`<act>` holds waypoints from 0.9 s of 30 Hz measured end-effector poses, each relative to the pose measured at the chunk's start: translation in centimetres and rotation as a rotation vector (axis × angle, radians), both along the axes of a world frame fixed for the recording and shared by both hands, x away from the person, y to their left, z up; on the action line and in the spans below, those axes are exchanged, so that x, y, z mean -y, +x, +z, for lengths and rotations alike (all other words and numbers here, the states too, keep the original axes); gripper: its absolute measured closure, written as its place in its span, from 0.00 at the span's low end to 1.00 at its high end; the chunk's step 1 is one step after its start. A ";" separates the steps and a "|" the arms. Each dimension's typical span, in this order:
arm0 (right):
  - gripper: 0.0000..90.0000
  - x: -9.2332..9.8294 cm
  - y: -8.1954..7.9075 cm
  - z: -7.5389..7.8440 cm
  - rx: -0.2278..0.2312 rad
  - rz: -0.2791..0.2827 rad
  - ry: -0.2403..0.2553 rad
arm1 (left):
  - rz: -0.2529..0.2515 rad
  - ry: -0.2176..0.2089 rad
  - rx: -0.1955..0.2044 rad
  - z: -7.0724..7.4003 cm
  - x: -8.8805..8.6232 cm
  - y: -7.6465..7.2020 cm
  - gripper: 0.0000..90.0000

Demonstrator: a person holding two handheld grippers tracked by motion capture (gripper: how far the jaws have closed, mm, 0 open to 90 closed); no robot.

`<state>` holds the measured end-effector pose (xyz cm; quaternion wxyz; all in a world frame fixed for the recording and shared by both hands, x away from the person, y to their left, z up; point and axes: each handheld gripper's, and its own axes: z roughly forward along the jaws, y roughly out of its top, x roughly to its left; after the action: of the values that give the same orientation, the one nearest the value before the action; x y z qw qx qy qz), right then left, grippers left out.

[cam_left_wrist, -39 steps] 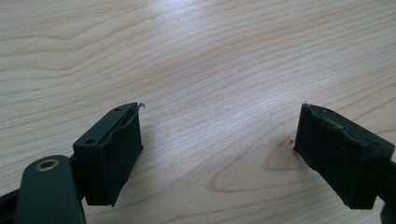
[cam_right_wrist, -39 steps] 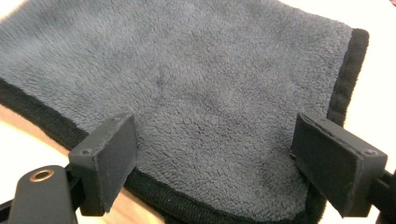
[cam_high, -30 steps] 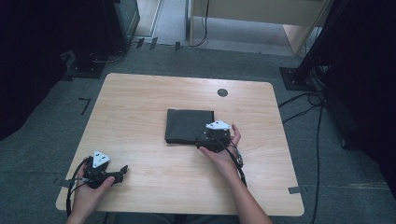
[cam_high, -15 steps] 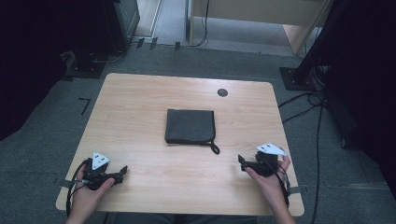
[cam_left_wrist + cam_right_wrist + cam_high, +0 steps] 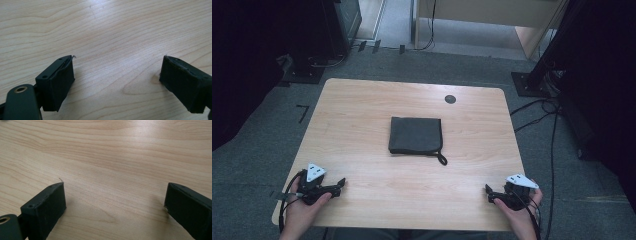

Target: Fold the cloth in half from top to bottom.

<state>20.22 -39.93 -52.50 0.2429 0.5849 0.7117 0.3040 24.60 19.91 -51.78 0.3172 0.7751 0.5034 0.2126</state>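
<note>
High view shows the folded dark cloth lying squared mid-table, well ahead of both spread, empty grippers, left gripper and right gripper, so folding looks finished.

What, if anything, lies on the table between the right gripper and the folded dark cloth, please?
Nothing visible does. In the high view, bare wood runs from the right gripper, at the near right corner of the table, up to the folded dark cloth in the middle. The cloth's loop trails toward that side. The jaws stand open and empty.
</note>
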 end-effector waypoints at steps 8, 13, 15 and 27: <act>0.04 -0.1 0.0 -0.1 -0.003 0.040 0.017 | 0.002 -0.002 0.000 0.0 0.0 0.4 0.14; 0.04 -0.1 0.0 -0.1 -0.005 0.038 0.018 | 0.000 0.001 0.000 0.0 0.0 0.4 0.14; 0.04 -0.1 0.0 -0.1 -0.004 0.038 0.017 | 0.000 0.001 0.000 0.0 0.0 0.4 0.14; 0.01 -0.1 0.1 -0.1 -0.008 0.031 0.014 | -0.003 0.000 0.001 0.0 0.1 0.5 0.14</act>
<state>20.31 -39.79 -52.63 0.2315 0.5768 0.7193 0.3104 25.08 19.80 -51.78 0.3177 0.7759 0.5019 0.2123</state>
